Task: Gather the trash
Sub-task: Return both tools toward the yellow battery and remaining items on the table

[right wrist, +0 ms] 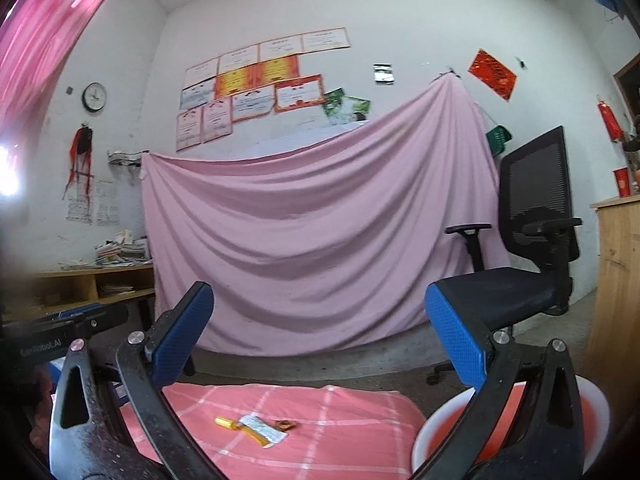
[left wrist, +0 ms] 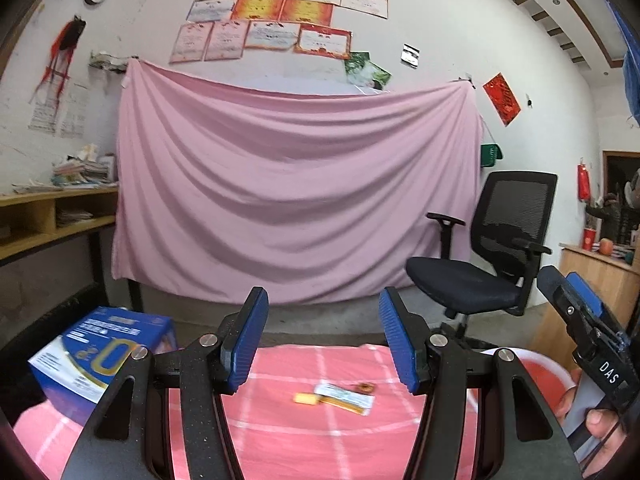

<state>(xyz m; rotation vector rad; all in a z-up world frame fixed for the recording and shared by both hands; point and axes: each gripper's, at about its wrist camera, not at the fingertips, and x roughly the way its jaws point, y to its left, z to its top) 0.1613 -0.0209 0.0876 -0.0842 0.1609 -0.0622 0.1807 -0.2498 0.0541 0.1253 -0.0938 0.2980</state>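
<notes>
Approach step, nothing collected yet. Left gripper point(left wrist: 324, 336) jaws part open, empty. Right gripper point(right wrist: 320, 336) jaws wide, empty. Trash ahead, below both: yellow scrap point(left wrist: 307, 399), white wrapper point(left wrist: 346, 396), small brown piece point(left wrist: 365, 388), possibly ring, blurred. Red basin point(right wrist: 592, 408) right of jaws. Next: dip, close on wrapper. Tabletop point(left wrist: 280, 432) far edge just beyond trash; room clear around.

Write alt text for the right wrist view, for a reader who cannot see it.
The open, empty right gripper points across a pink checked cloth where a yellow wrapper, a white wrapper and a small brown scrap lie close together. A red and white basin sits at right, with a pink sheet and black office chair behind.
</notes>
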